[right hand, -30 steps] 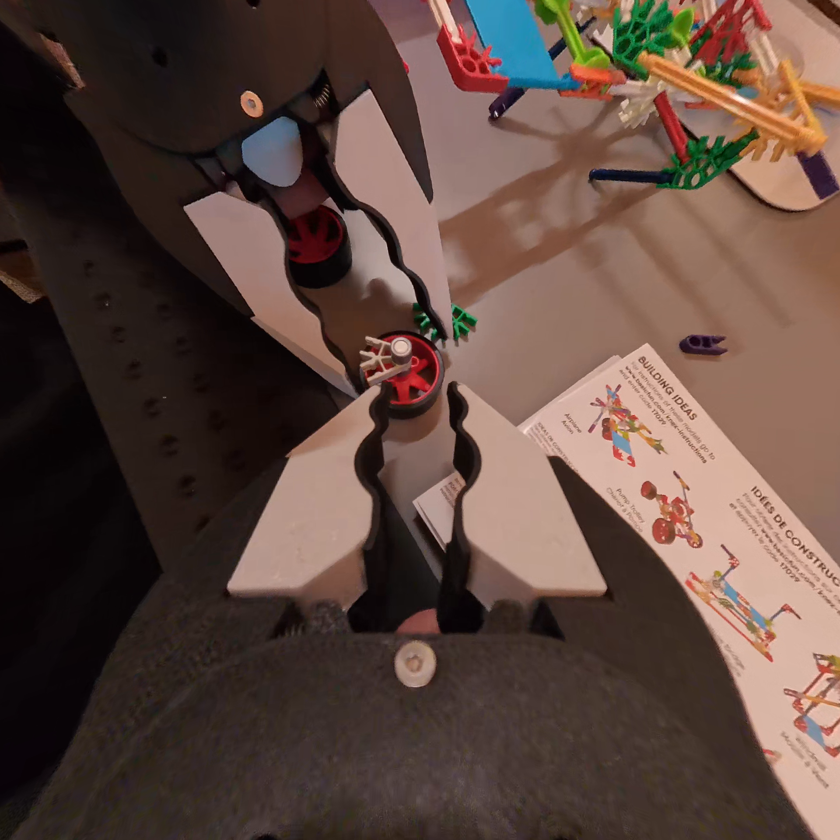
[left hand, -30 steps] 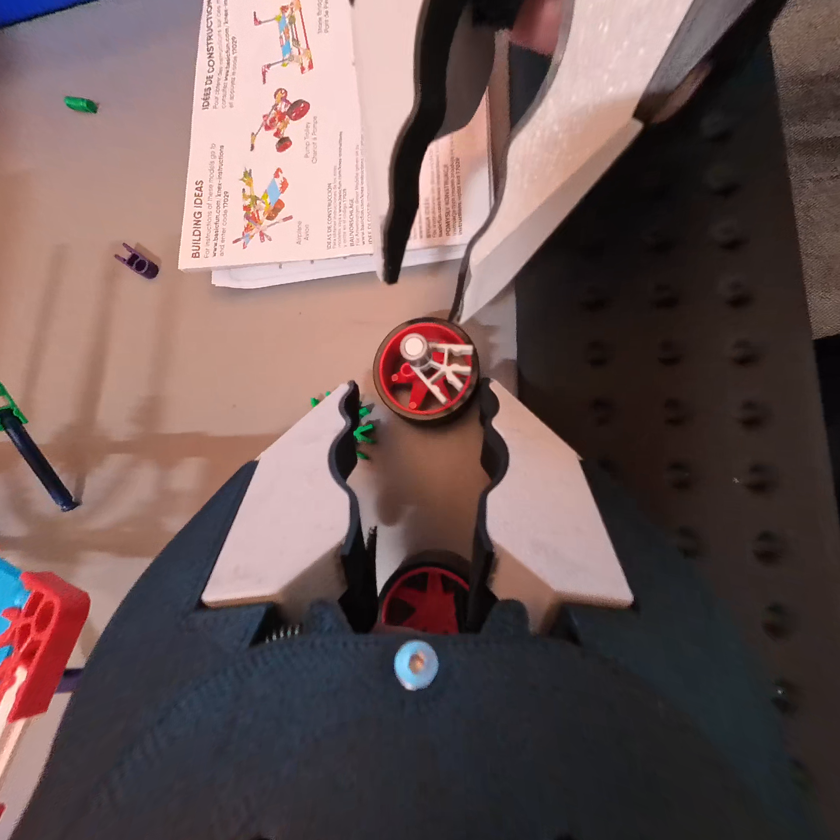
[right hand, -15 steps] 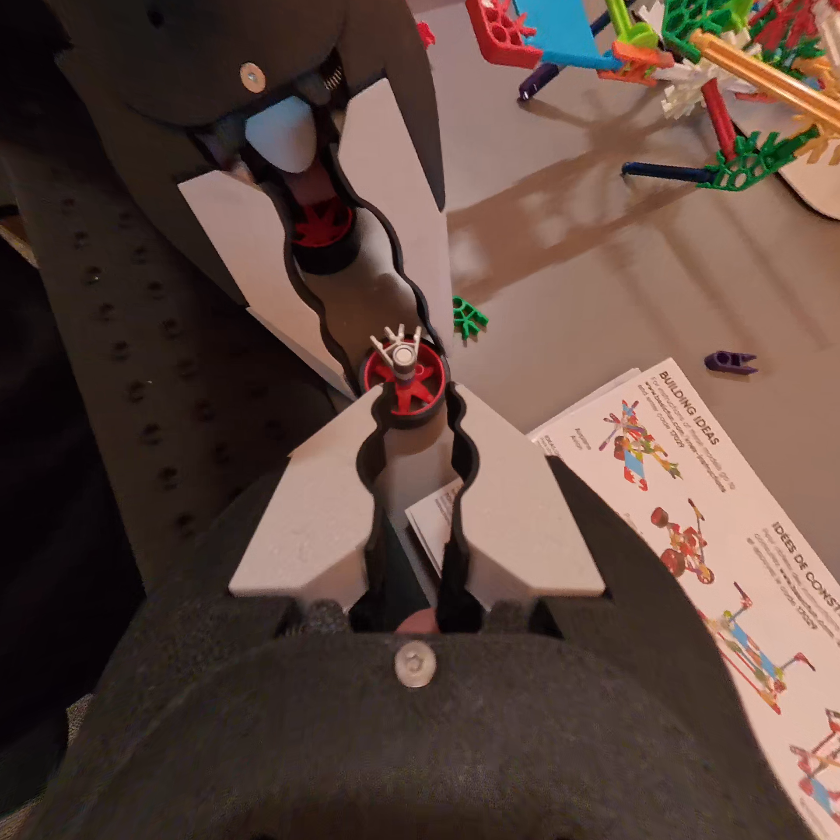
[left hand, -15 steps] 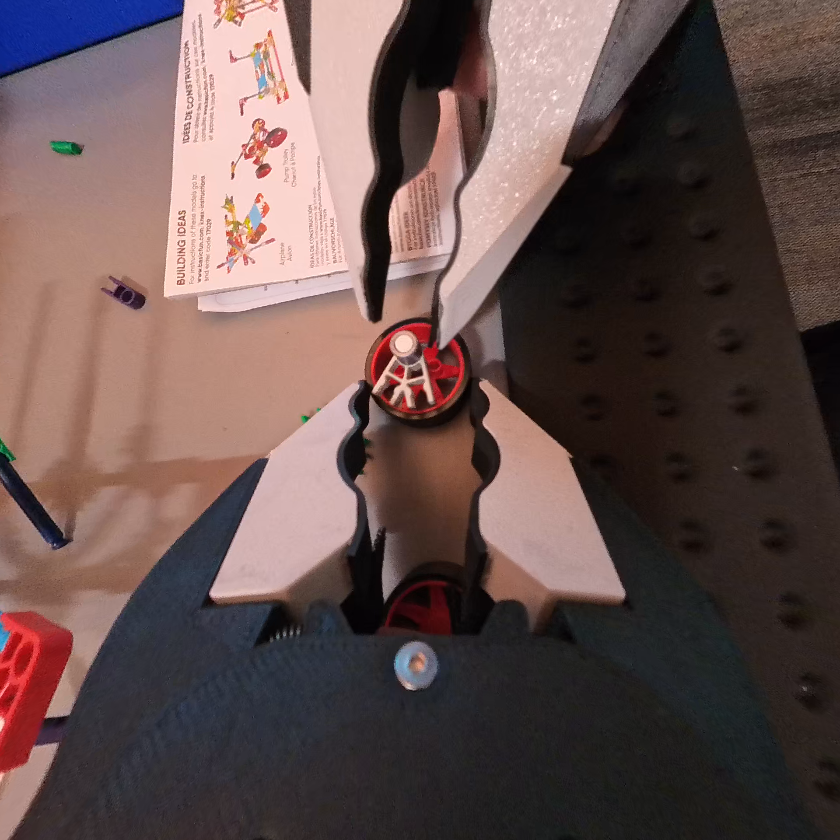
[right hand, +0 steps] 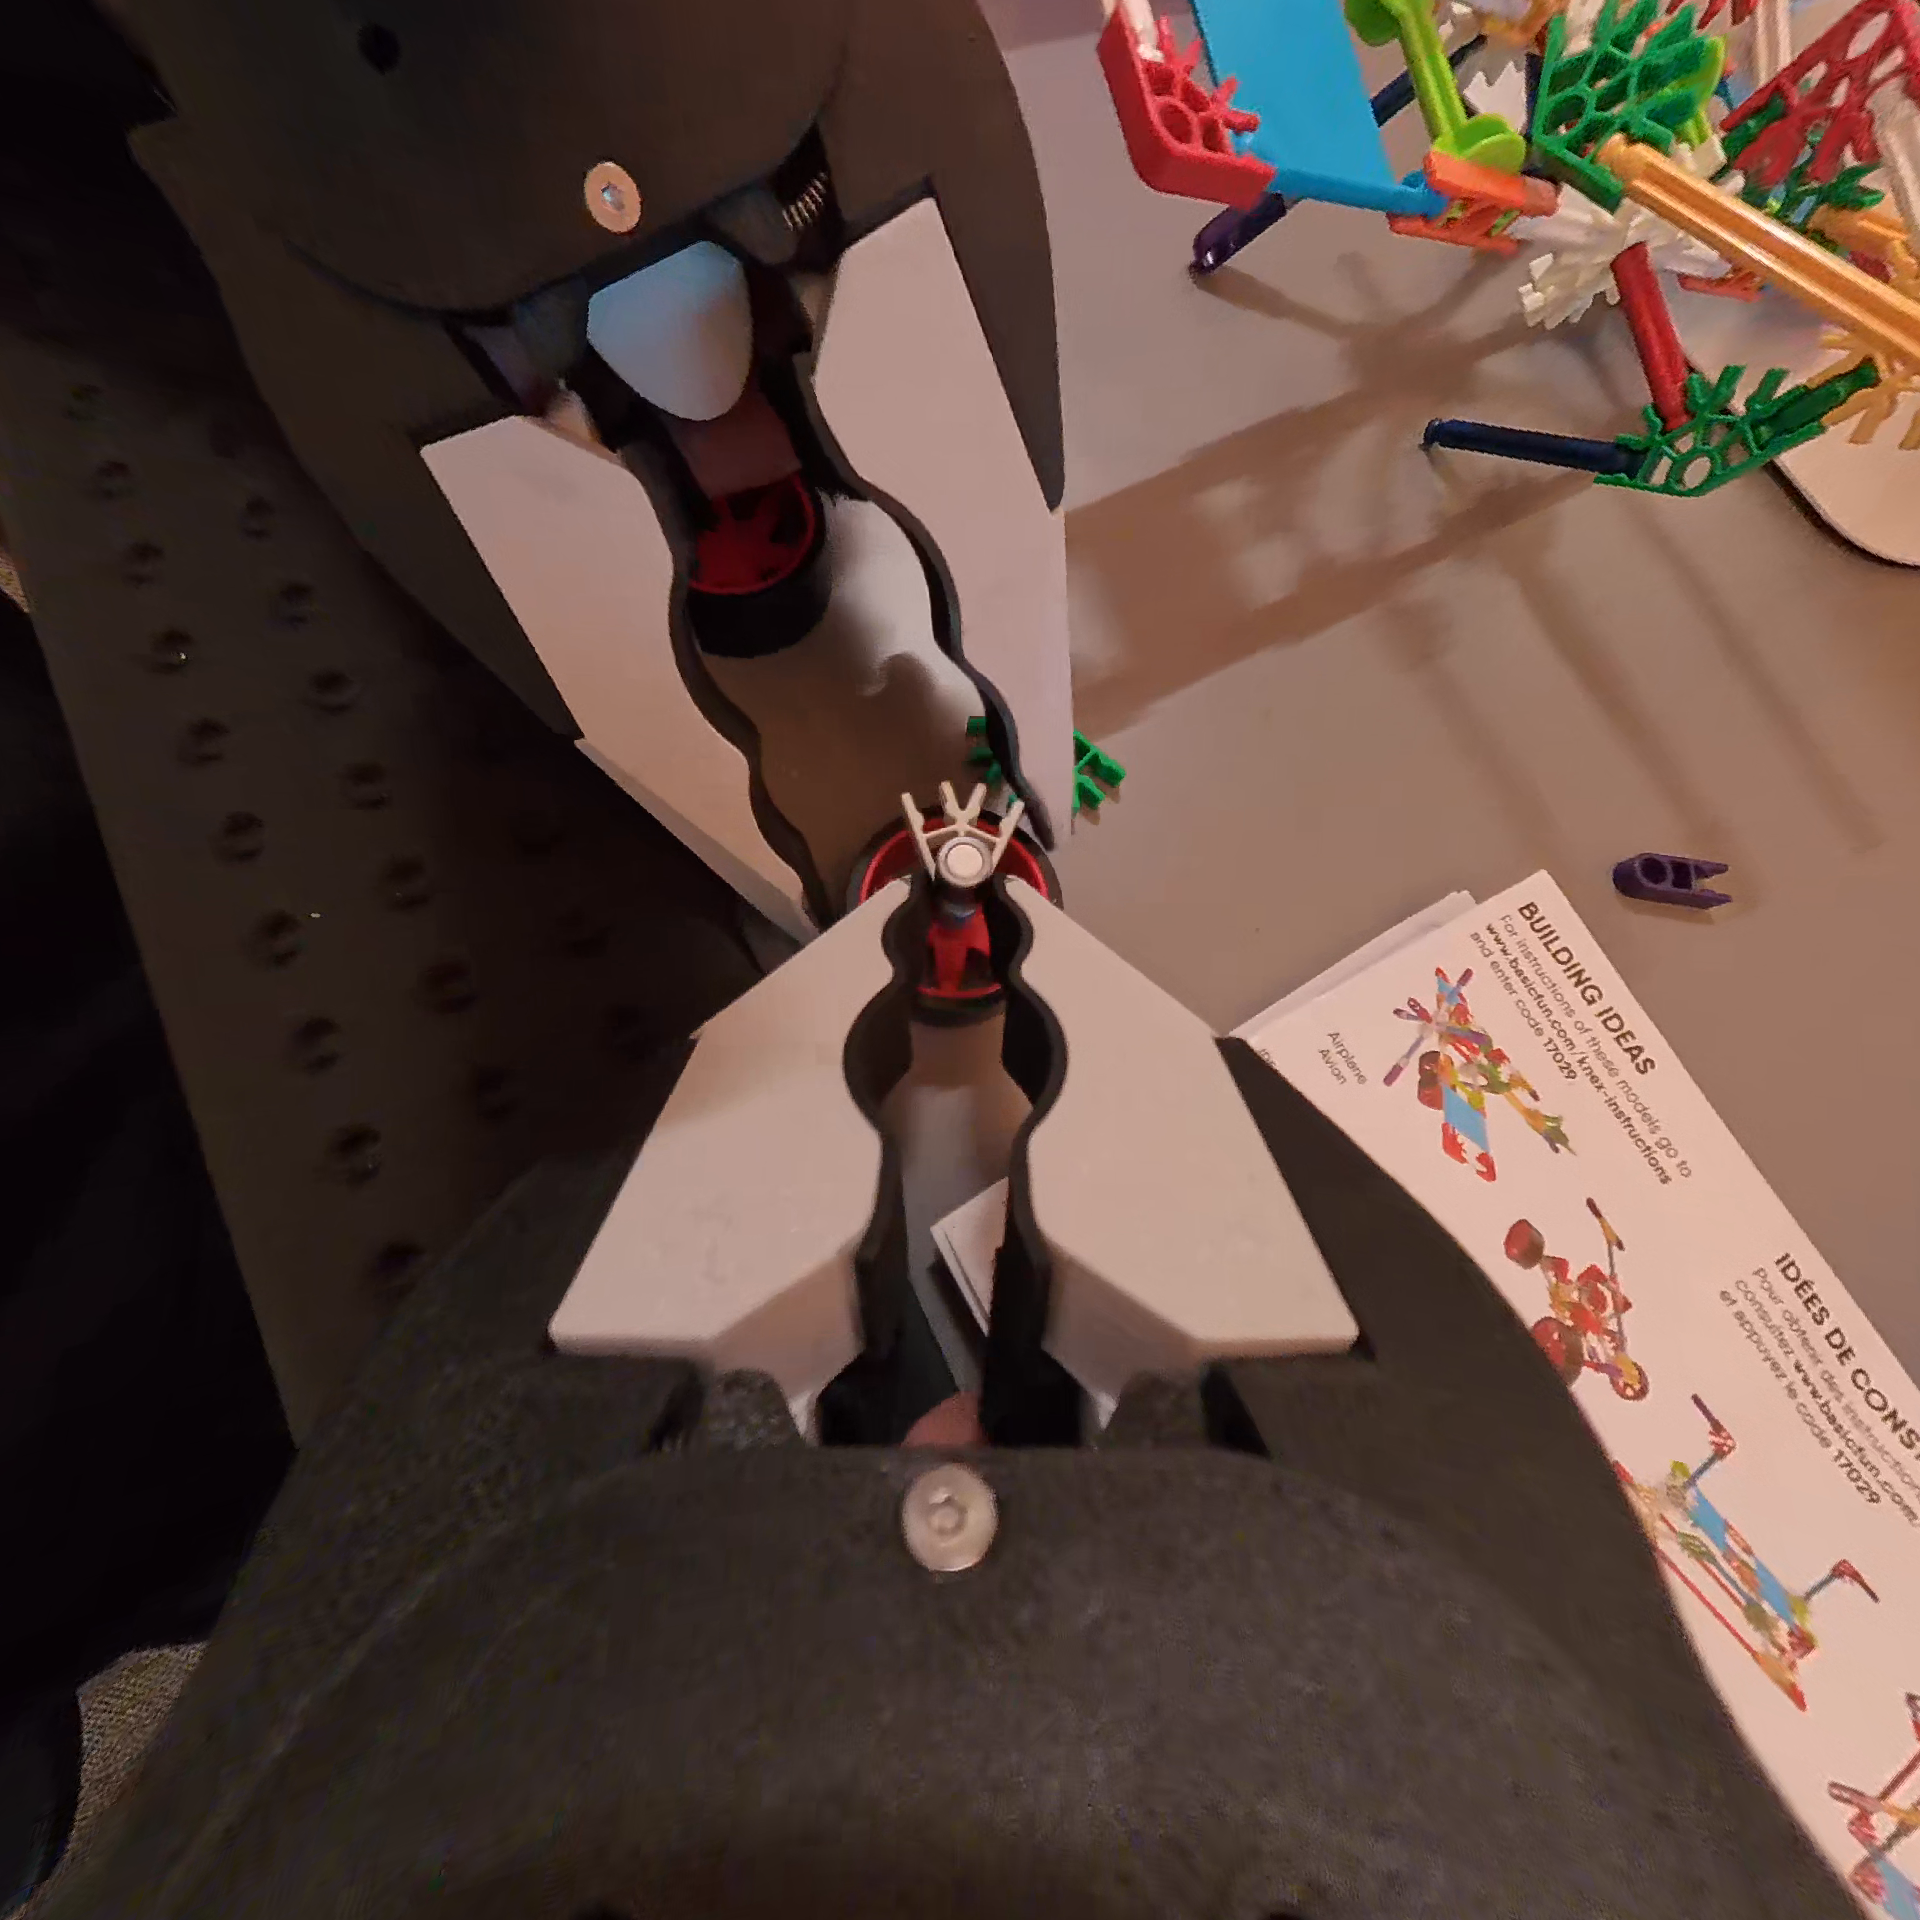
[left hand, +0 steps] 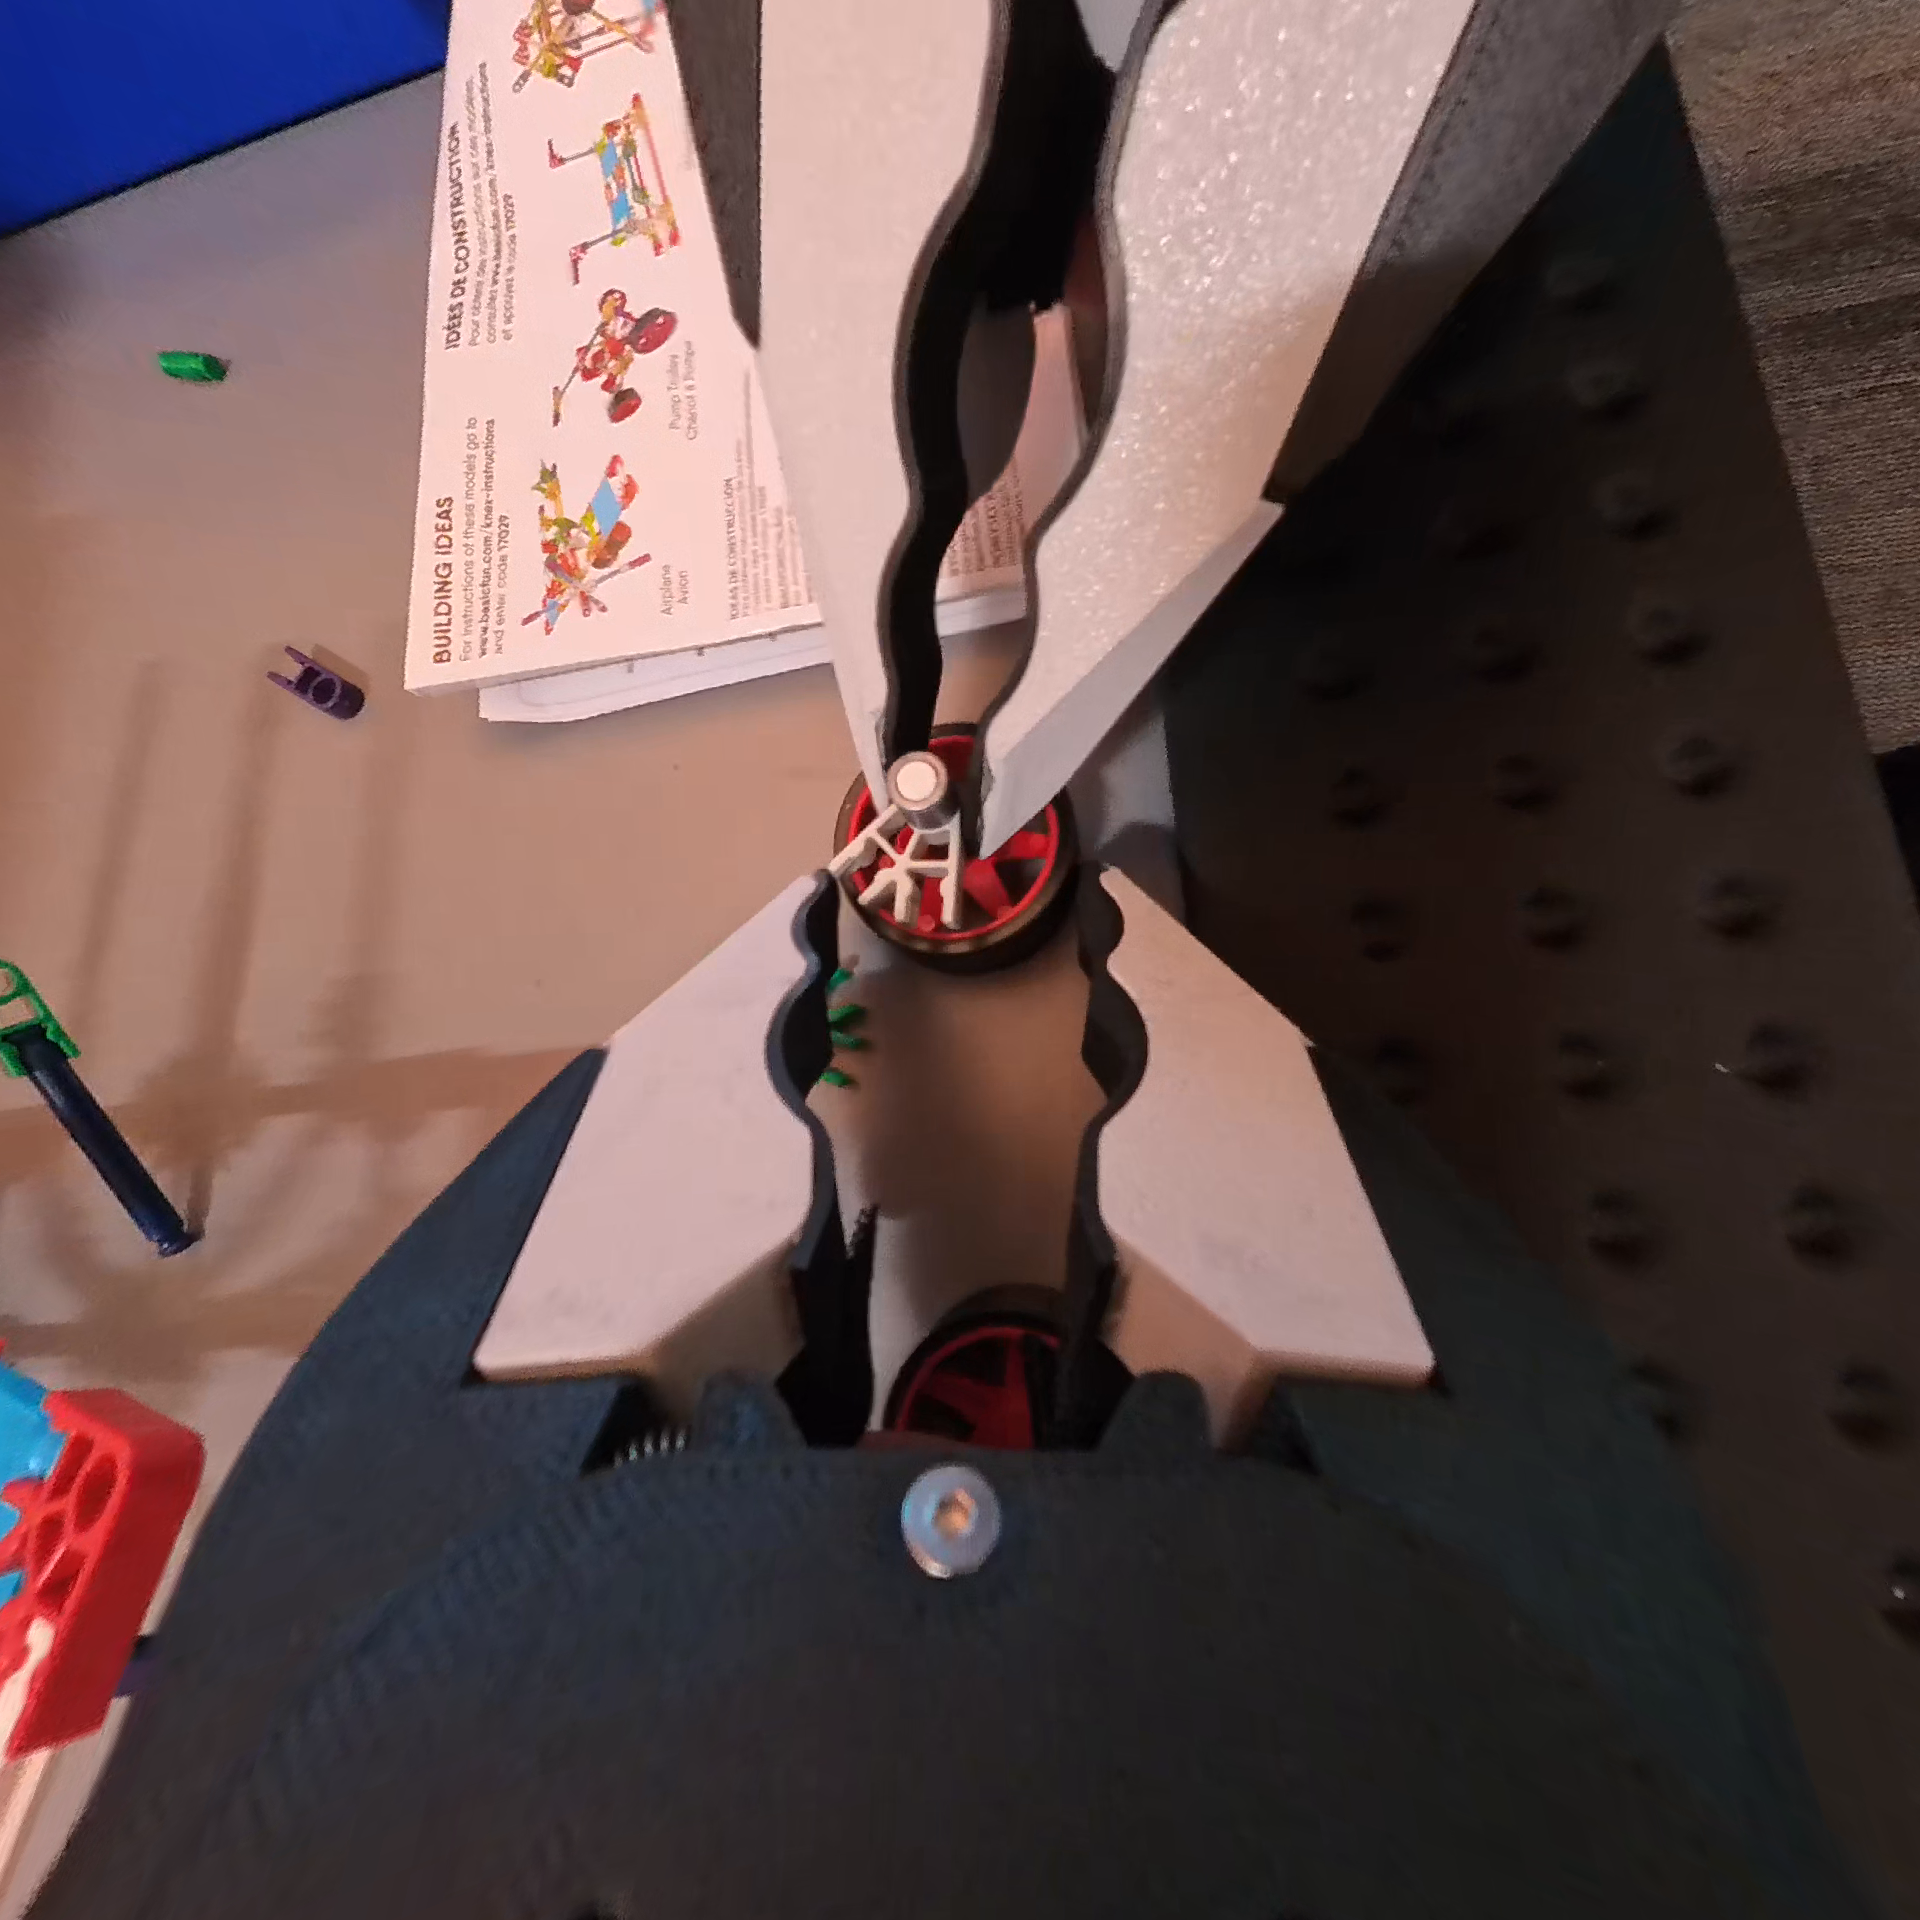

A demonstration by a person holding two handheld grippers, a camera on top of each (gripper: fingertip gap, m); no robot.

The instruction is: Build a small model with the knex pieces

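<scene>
A red wheel with a black tyre (left hand: 997, 914) lies flat on the tan table. A grey rod (left hand: 920, 795) with a white connector (left hand: 899, 878) stands up from its hub. My left gripper (left hand: 956, 899) holds the wheel, its jaws set wide against the tyre's sides. My right gripper (right hand: 958, 899) comes from the opposite side and is shut on the grey rod (right hand: 961, 862) just above the wheel (right hand: 883, 868). A second red wheel (left hand: 977, 1382) lies under the left gripper's throat.
A black perforated board (left hand: 1558, 935) borders the wheel. An instruction leaflet (left hand: 623, 416) lies under the right gripper. A purple clip (right hand: 1668, 878), a green connector (right hand: 1096, 769), a dark blue rod (left hand: 99, 1153) and a colourful rod model (right hand: 1662, 156) are on the table. The tips of both grippers are at nearly the same place.
My left gripper moved forward and narrowed around the wheel. My right gripper moved in over the wheel and closed on the grey rod. The white connector turned with the rod.
</scene>
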